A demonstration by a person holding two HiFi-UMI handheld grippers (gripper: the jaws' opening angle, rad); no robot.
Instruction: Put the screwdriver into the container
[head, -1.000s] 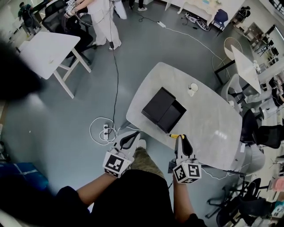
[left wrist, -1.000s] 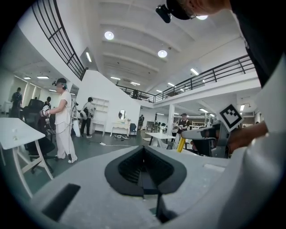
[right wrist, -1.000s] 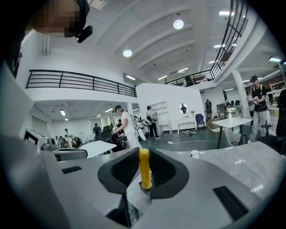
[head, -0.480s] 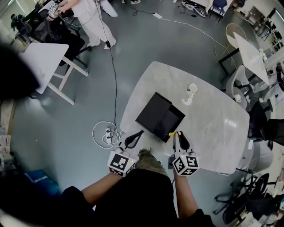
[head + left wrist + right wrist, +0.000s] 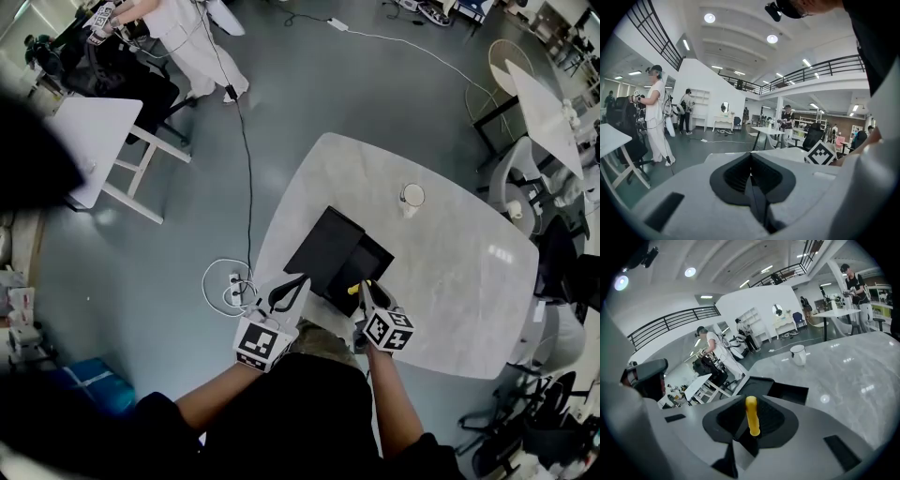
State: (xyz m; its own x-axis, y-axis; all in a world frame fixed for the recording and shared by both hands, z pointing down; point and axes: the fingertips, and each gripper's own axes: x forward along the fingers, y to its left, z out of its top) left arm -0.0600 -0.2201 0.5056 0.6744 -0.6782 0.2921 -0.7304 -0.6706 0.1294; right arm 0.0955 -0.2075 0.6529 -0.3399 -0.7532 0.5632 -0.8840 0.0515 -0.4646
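The person's left gripper (image 5: 298, 281), white plastic with black ribbed pads, hovered off the near bench edge with its jaws closed together on nothing. The right gripper (image 5: 366, 289) was clamped on the screwdriver (image 5: 352, 290). Only the tool's smooth, rounded yellow handle showed, standing out past the pads. It sat at the near edge of the container (image 5: 337, 255), just above it and not yet inside.

By this reading the pick-up was done. What remained was carrying the tool over the open recess and letting go.

The container was a matte black, square-cornered box in two parts: one flat-topped, the other an open, shallow recess. Farther back, well apart from it, stood a small white cup (image 5: 411, 197).

The bench (image 5: 469, 272) had a glossy, pale marble-look top with rounded corners. Beyond it lay grey floor with a coiled white cable (image 5: 225, 281).
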